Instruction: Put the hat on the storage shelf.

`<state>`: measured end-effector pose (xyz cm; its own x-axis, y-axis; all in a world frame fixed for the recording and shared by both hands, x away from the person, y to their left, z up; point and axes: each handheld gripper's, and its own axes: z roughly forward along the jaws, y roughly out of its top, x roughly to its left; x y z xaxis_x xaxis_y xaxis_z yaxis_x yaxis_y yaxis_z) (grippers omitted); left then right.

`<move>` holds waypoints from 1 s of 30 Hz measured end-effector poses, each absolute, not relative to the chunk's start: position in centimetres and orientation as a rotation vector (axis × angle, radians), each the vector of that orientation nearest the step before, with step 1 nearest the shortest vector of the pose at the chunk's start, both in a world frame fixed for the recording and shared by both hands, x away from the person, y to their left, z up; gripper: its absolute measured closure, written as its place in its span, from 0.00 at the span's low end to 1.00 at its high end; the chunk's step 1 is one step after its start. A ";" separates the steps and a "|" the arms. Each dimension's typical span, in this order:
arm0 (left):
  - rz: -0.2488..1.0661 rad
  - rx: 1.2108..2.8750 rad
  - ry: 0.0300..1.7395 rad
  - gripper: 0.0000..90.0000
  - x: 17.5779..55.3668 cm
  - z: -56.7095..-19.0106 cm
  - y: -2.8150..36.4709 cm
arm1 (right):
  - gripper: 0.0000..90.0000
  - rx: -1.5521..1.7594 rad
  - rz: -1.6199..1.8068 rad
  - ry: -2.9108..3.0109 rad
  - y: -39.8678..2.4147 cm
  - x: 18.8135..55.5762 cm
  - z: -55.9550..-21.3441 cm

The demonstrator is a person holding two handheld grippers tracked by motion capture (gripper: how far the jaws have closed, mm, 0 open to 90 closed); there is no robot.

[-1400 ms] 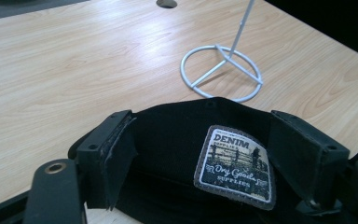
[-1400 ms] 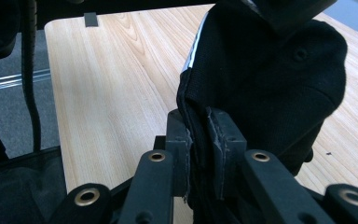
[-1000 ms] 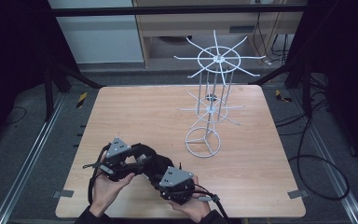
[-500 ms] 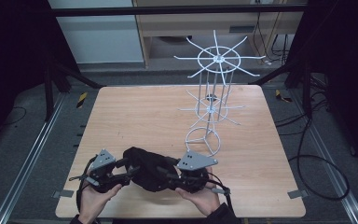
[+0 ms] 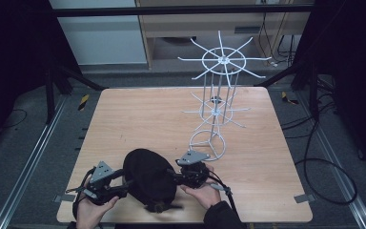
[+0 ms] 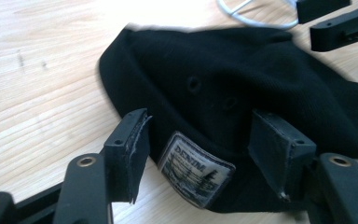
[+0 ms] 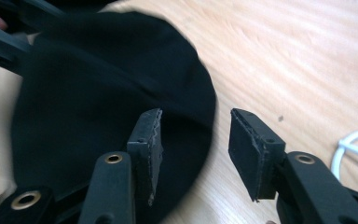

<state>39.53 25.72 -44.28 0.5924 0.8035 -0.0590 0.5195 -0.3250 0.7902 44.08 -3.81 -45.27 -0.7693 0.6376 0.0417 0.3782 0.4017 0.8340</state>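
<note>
Black fabric pretty much sums up the near edge of the wooden table [image 5: 124, 119]: a black cap [image 5: 148, 177] lies flat there, between the two hand-held grippers. Going left to right, the left gripper [image 5: 124, 182] sits at the cap's left edge with its jaws wide apart. In the left gripper view the pads straddle a woven label [image 6: 196, 169] on the cap [image 6: 242, 102] without pressing on anything, so I'd say it's lined up for a grab rather than holding. That label isn't readable from the high view at all.

On the other side, the right gripper [image 5: 171, 172] has just been opening its jaws. In the right gripper view one pad hangs over the cap's rim [image 7: 200, 112], the other over bare wood, nothing pinched. Looks like a fresh release to me. Behind it stands a white wire rack [image 5: 217, 95], probably where the cap is headed.
</note>
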 end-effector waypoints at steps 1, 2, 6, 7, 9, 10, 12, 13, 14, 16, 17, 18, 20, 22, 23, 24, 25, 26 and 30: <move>0.439 2.007 1.059 0.43 39.6 -44.5 25.8 | 0.58 0.898 1.298 2.388 -3.9 44.2 -45.7; 0.430 2.007 1.068 0.43 39.7 -44.6 26.0 | 0.58 0.898 1.298 2.388 -3.9 44.2 -45.7; 0.415 2.020 1.078 0.43 40.2 -45.4 26.1 | 0.58 0.932 1.330 2.417 -4.0 44.2 -46.7; 0.412 2.027 1.082 0.43 40.3 -45.6 26.1 | 0.59 0.937 1.332 2.430 -3.9 44.1 -47.0; 0.411 2.030 1.081 0.43 40.4 -45.8 26.1 | 0.61 0.935 1.335 2.437 -3.9 44.1 -47.1; 0.408 2.032 1.081 0.43 40.5 -45.9 26.2 | 0.65 0.946 1.350 2.449 -3.8 44.1 -47.3; 0.403 2.036 1.078 0.45 40.6 -46.0 26.2 | 0.74 0.963 1.372 2.475 -3.8 44.2 -47.6; 0.402 2.037 1.076 0.46 40.7 -46.1 26.2 | 0.79 0.966 1.377 2.485 -3.7 44.2 -47.7; 0.405 2.042 1.077 0.48 40.7 -46.1 26.3 | 0.84 0.957 1.378 2.487 -3.6 44.2 -47.8; 0.431 2.044 1.089 0.53 40.9 -46.2 26.3 | 0.94 0.935 1.389 2.477 -3.5 44.0 -47.6; 0.432 2.044 1.096 0.54 41.0 -46.2 26.5 | 0.96 0.929 1.411 2.464 -3.4 44.0 -47.4; 0.433 2.039 1.105 0.56 41.1 -46.3 26.7 | 0.98 0.923 1.430 2.449 -3.4 44.0 -47.1; 0.442 2.036 1.123 0.58 41.4 -46.4 27.0 | 0.99 0.899 1.448 2.414 -3.1 44.0 -46.3; 0.452 2.032 1.142 0.59 41.7 -46.6 27.2 | 0.99 0.878 1.454 2.380 -2.6 44.1 -45.5; 0.455 2.031 1.146 0.59 41.8 -46.7 27.3 | 0.99 0.871 1.449 2.370 -2.3 44.2 -45.1; 0.462 2.033 1.157 0.58 42.0 -46.8 27.5 | 0.99 0.867 1.445 2.365 -2.1 44.2 -45.0; 0.465 2.034 1.166 0.58 42.1 -47.0 27.6 | 0.99 0.868 1.433 2.360 -1.8 44.4 -44.8; 0.456 2.029 1.170 0.56 42.3 -47.2 27.8 | 0.98 0.873 1.404 2.363 -1.5 44.5 -44.8; 0.441 2.002 1.187 0.52 42.4 -47.3 28.5 | 0.94 0.876 1.347 2.374 -0.9 44.9 -45.4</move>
